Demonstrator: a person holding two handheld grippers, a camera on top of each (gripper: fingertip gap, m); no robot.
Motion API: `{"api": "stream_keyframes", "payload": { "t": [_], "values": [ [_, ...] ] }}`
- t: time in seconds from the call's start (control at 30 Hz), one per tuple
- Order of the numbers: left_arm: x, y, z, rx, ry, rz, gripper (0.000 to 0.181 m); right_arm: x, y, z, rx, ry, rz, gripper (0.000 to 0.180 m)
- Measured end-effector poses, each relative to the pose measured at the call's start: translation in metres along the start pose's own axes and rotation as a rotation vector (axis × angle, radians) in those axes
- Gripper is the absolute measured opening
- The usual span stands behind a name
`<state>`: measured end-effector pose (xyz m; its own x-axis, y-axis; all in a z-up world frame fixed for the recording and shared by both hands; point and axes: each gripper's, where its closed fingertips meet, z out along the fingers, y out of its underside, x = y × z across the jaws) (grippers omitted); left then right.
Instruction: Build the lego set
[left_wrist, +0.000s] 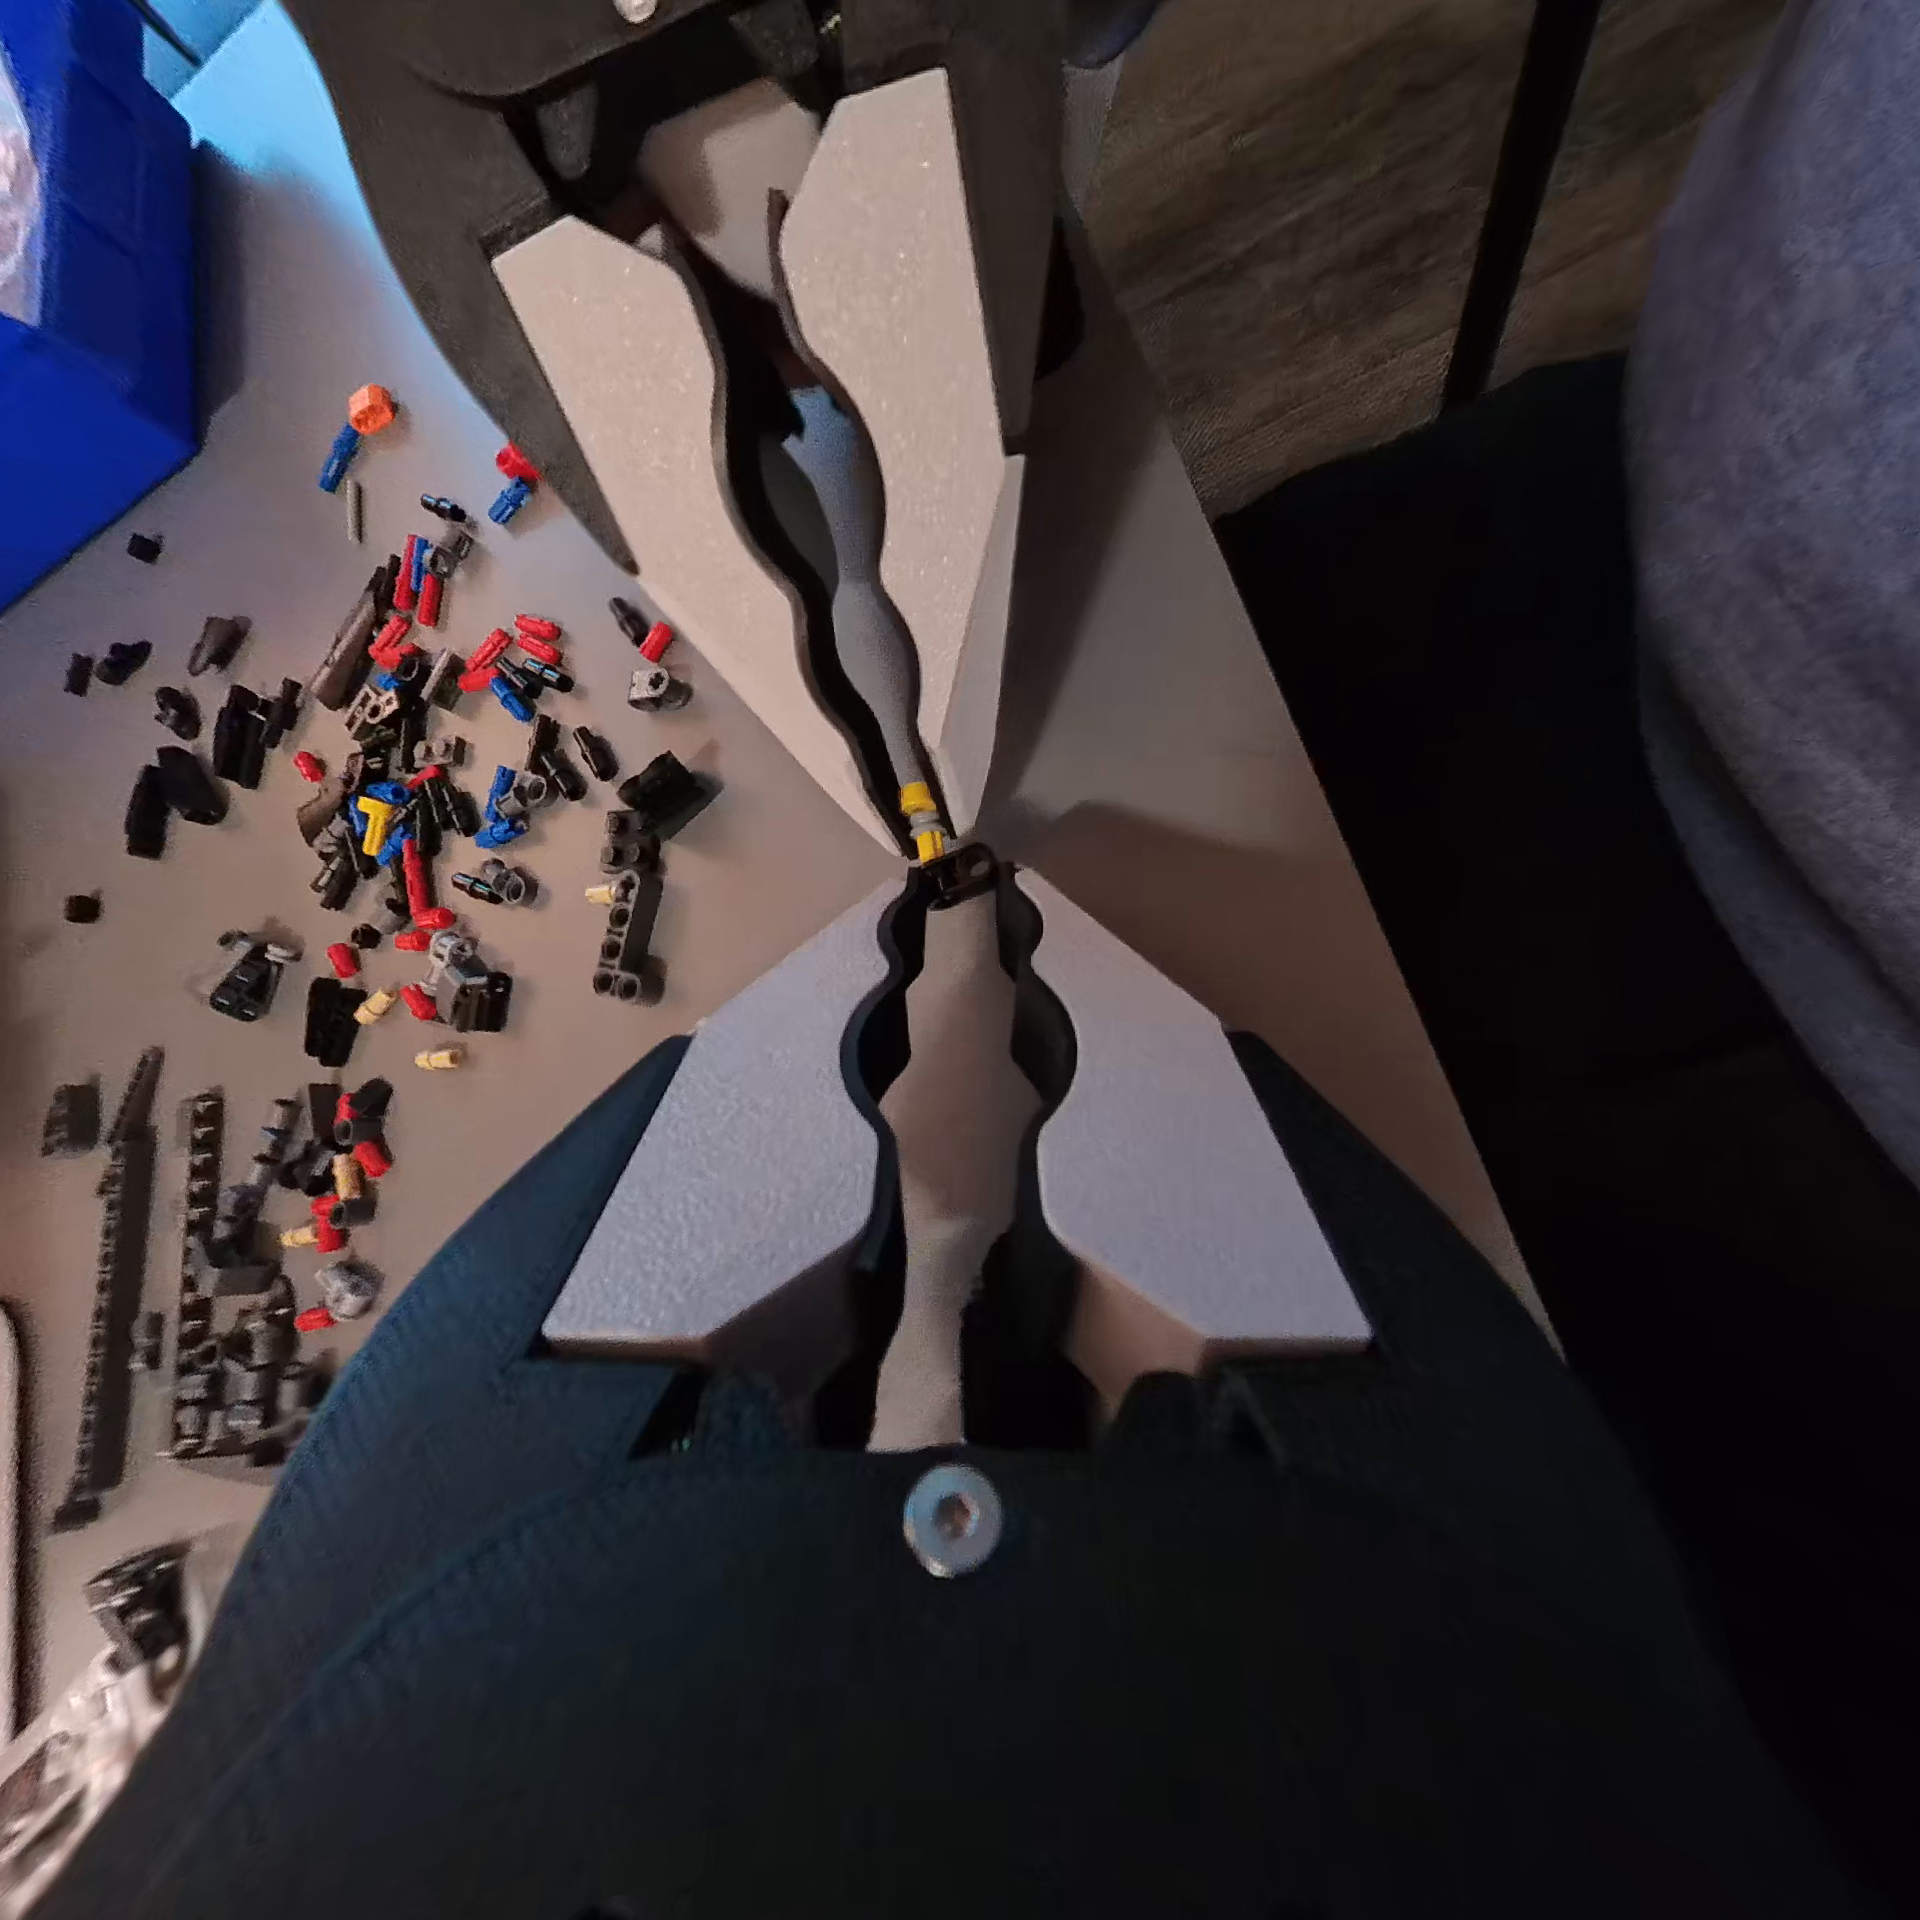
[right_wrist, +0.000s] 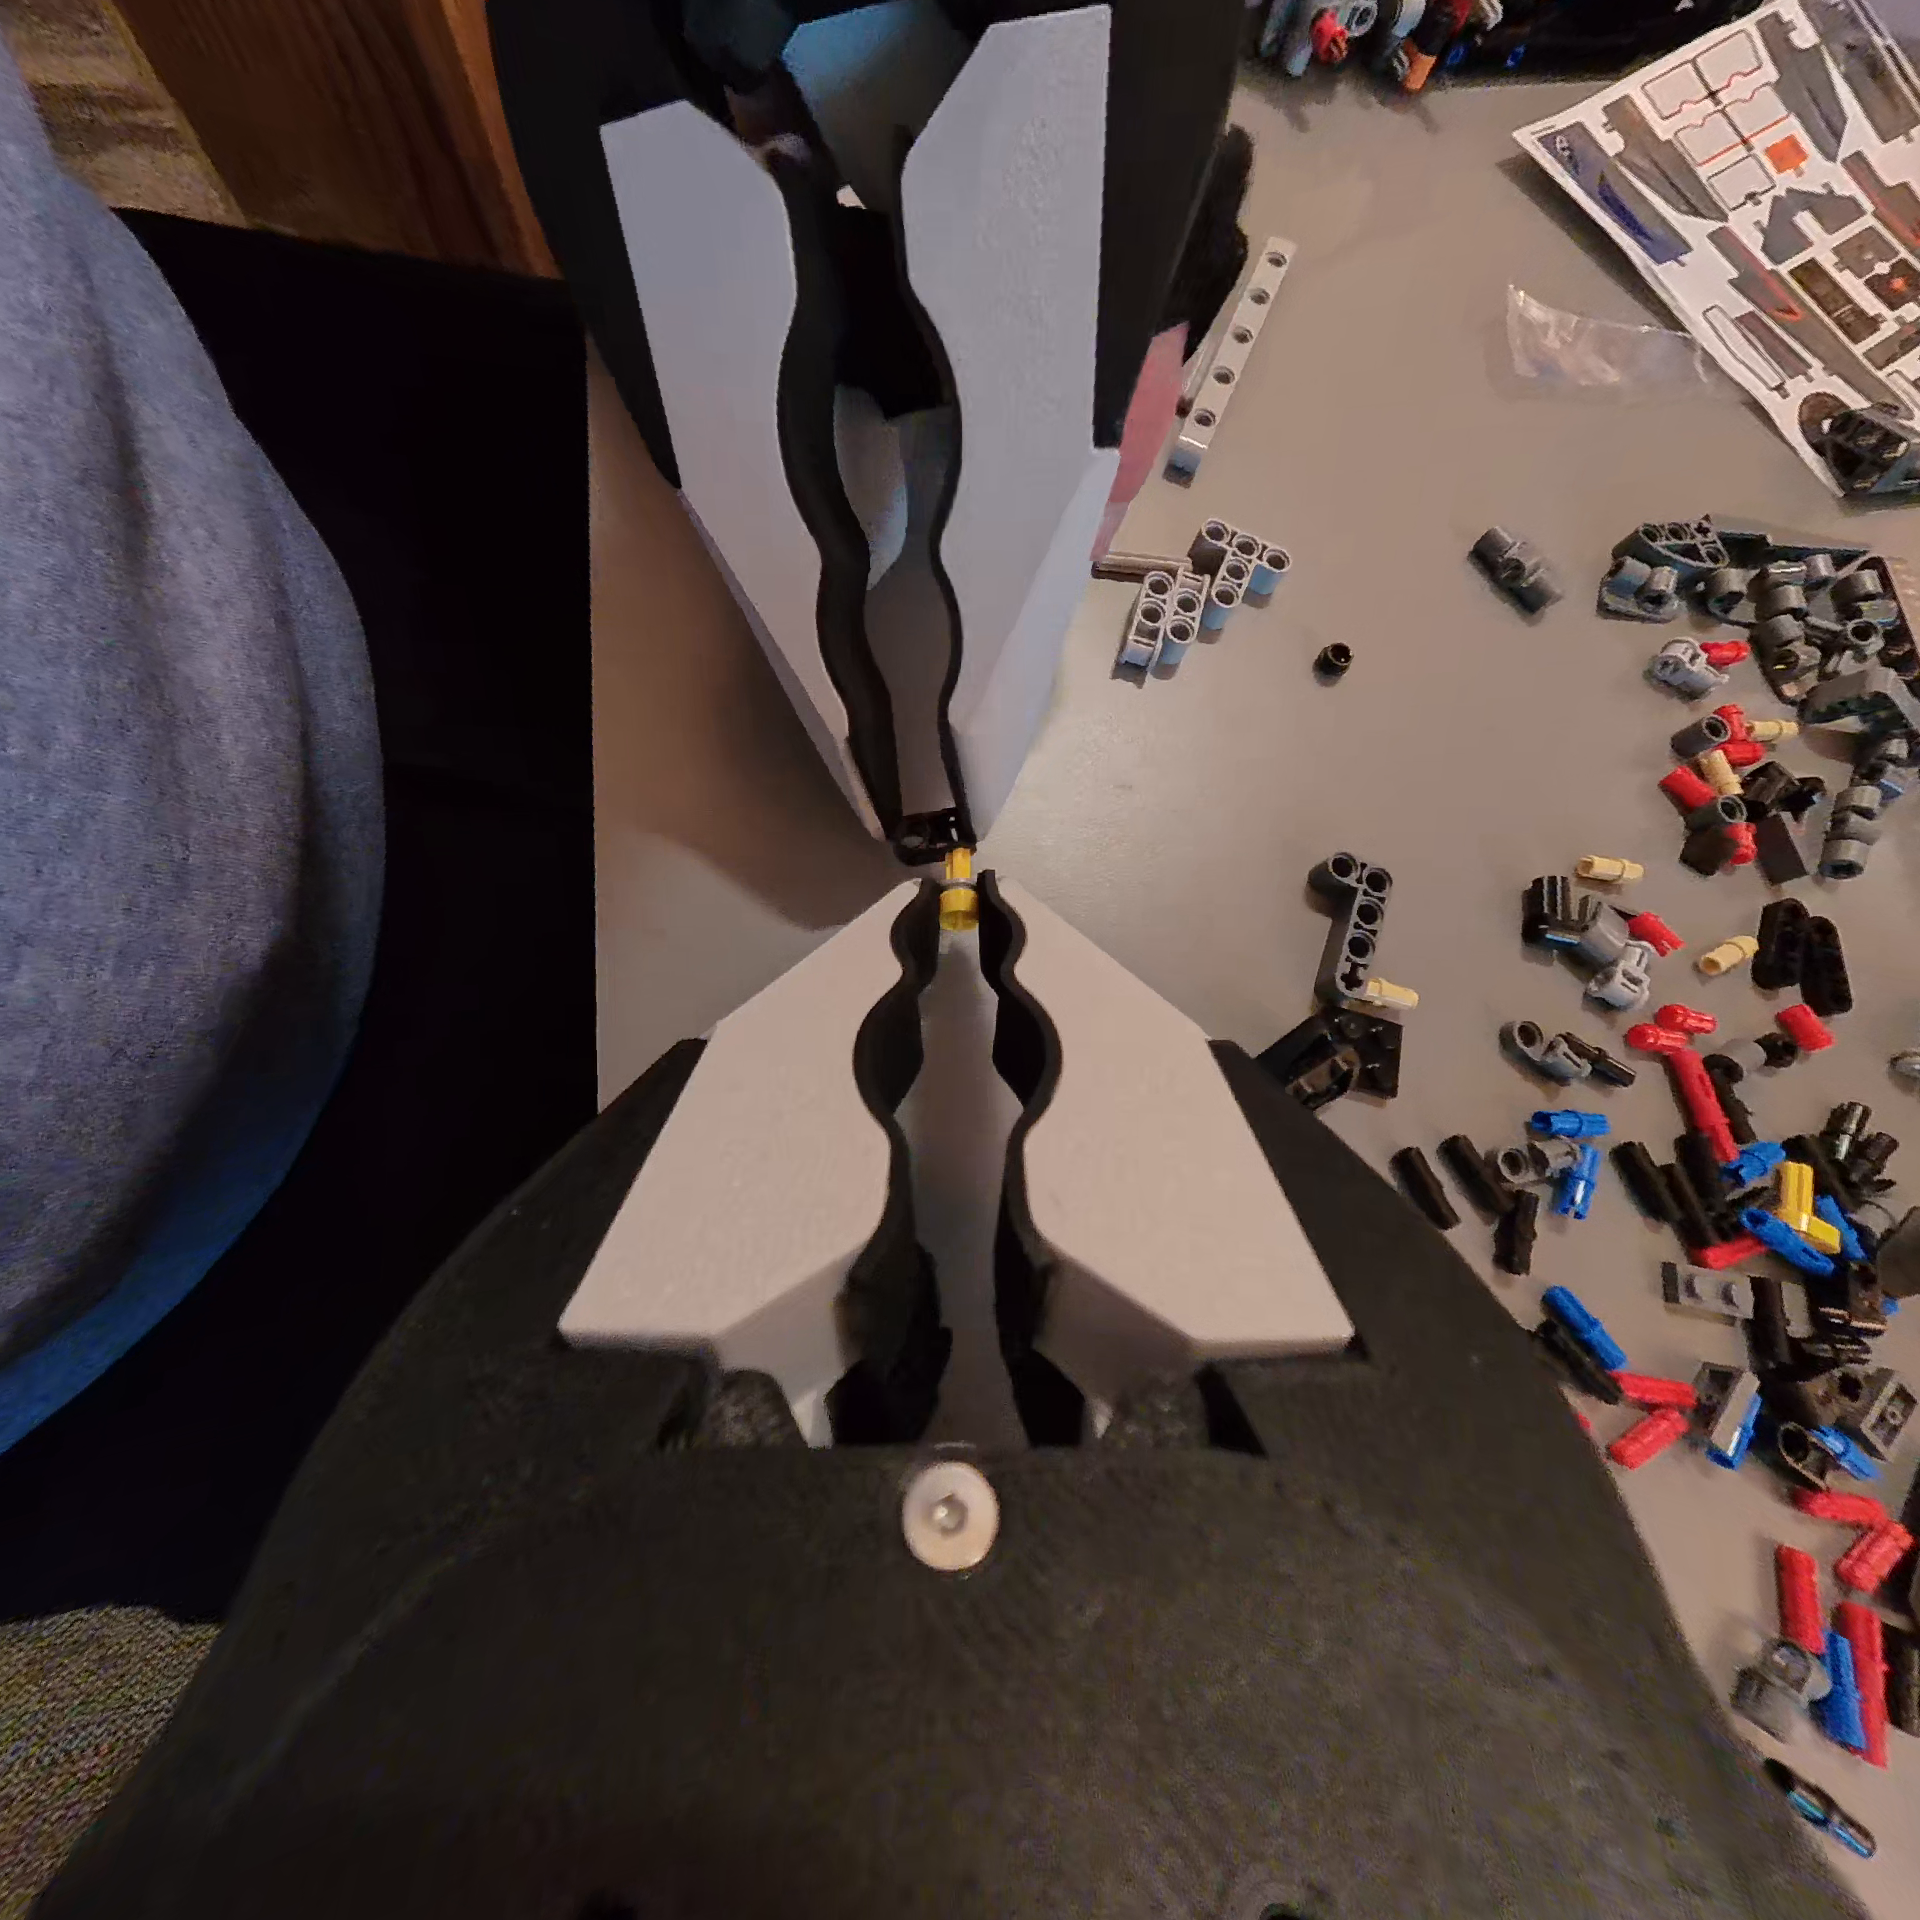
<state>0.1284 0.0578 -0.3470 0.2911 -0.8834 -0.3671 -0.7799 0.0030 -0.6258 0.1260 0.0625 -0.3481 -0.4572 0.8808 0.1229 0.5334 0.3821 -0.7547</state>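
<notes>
In the left wrist view my left gripper (left_wrist: 952, 885) is shut on a small black connector (left_wrist: 962, 871), held above the grey table near its edge. My right gripper (left_wrist: 923, 823) comes in from the top, tip to tip with it, shut on a yellow and grey pin (left_wrist: 916, 800). The pin's grey end touches the connector. In the right wrist view my right gripper (right_wrist: 955, 906) holds the yellow pin (right_wrist: 956, 894), and the left gripper (right_wrist: 928, 819) opposite holds the black connector (right_wrist: 927, 831). How deep the pin sits in the connector is hidden.
A loose pile of red, blue and black pieces (left_wrist: 416, 790) lies to the left, with long black beams (left_wrist: 114, 1299) and a blue bin (left_wrist: 83, 312). In the right wrist view there are a sticker sheet (right_wrist: 1766, 239), a light grey beam (right_wrist: 1231, 353) and more pieces (right_wrist: 1766, 1143). A person's grey clothing (left_wrist: 1787, 520) is beside the table edge. The tips of both grippers are at nearly the same place. Left tips and right tips are each some 15 cm from the light grey beam (right_wrist: 1231, 353).
</notes>
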Motion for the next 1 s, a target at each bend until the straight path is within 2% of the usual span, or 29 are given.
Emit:
{"api": "stream_keyframes", "payload": {
  "t": [0.7,0.8,0.87,1.0],
  "values": [
    [-0.013,-0.043,-0.042,0.085,-0.038,0.182,0.01,-0.003,-0.048,-0.039,0.142,-0.128,-0.131,0.004],
    [-0.016,-0.039,-0.04,0.064,-0.029,0.192,0.01,0.001,-0.047,-0.036,0.144,-0.111,-0.113,0.004],
    [-0.025,-0.039,-0.043,0.088,-0.028,0.131,0.011,0.01,-0.05,-0.039,0.179,-0.077,-0.08,0.004],
    [-0.055,-0.049,-0.06,0.154,-0.176,0.067,0.016,0.032,-0.066,-0.053,0.3,0.01,0.017,0.004]
  ]
}}
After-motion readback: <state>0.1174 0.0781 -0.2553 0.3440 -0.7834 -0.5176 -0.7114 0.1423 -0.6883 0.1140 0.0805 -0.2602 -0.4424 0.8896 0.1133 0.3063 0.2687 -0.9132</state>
